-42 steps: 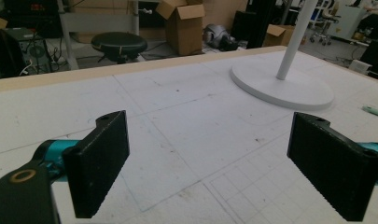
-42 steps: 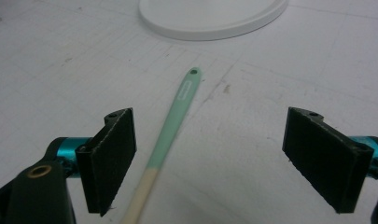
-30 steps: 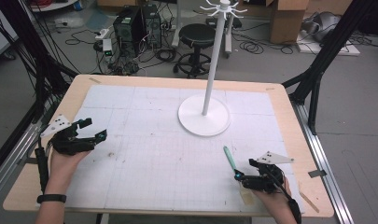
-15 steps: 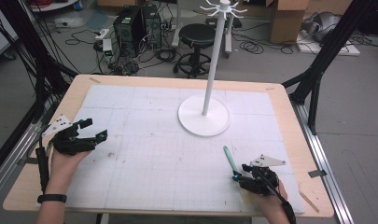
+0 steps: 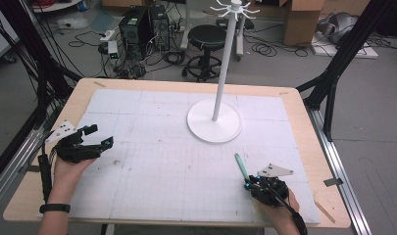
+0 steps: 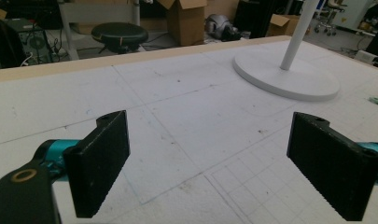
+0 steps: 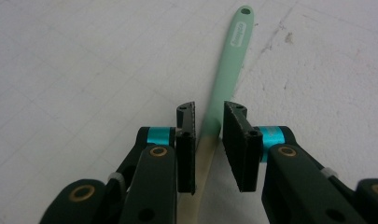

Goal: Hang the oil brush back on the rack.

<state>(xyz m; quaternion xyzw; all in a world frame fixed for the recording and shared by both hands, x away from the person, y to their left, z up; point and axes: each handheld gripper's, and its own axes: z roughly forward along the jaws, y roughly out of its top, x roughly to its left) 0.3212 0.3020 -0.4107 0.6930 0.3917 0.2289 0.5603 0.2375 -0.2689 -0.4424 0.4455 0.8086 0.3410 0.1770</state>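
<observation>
Right gripper (image 7: 209,140) jaws astride mint handle (image 7: 228,70), contact unclear, left gripper (image 6: 205,163) wide open

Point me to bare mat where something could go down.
Widest free patch: mid-mat between the left gripper and the right gripper, in front of the stand base. The far-left mat beside the base is also bare. Tightest spot: around the mint-handled tool in the right gripper.
</observation>
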